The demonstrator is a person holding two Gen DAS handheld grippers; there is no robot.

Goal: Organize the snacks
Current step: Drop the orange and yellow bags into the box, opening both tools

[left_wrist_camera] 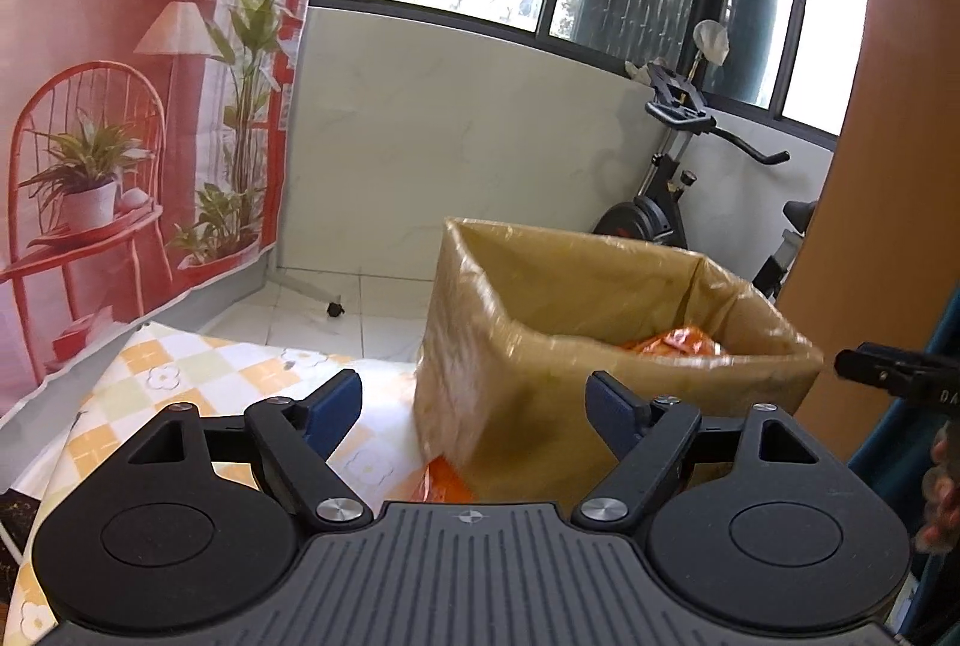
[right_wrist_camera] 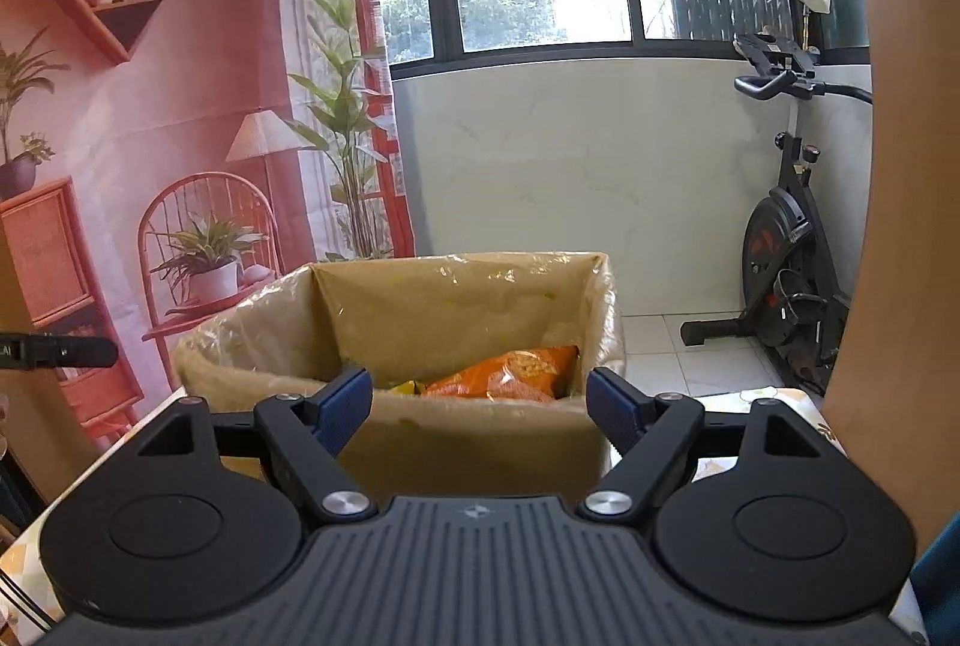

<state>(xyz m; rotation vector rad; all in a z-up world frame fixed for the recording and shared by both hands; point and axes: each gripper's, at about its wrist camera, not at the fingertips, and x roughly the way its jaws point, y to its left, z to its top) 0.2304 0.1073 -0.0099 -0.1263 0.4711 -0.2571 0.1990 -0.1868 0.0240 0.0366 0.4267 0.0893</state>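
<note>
Two grippers, both empty, face one box. From the left wrist, the left gripper (left_wrist_camera: 474,409) has its blue pads spread wide apart with nothing between them, held low and level over the checked cloth (left_wrist_camera: 198,370). The box (left_wrist_camera: 510,364), lined with clear film, stands just ahead and to the right. An orange packet (left_wrist_camera: 675,343) lies inside it, likely dropped there as part of the sorting. A second orange packet (left_wrist_camera: 441,484) lies on the cloth at the near foot of the box, seemingly not yet put away. It sits just beyond the gripper body, which hides part of it.

From the right wrist, the right gripper (right_wrist_camera: 477,409) is likewise wide apart and empty, level, aimed squarely at the box's near wall. The orange packet (right_wrist_camera: 510,373) rests against the far right corner inside. A yellow packet (right_wrist_camera: 403,386) peeks out beside it on the left.
</note>
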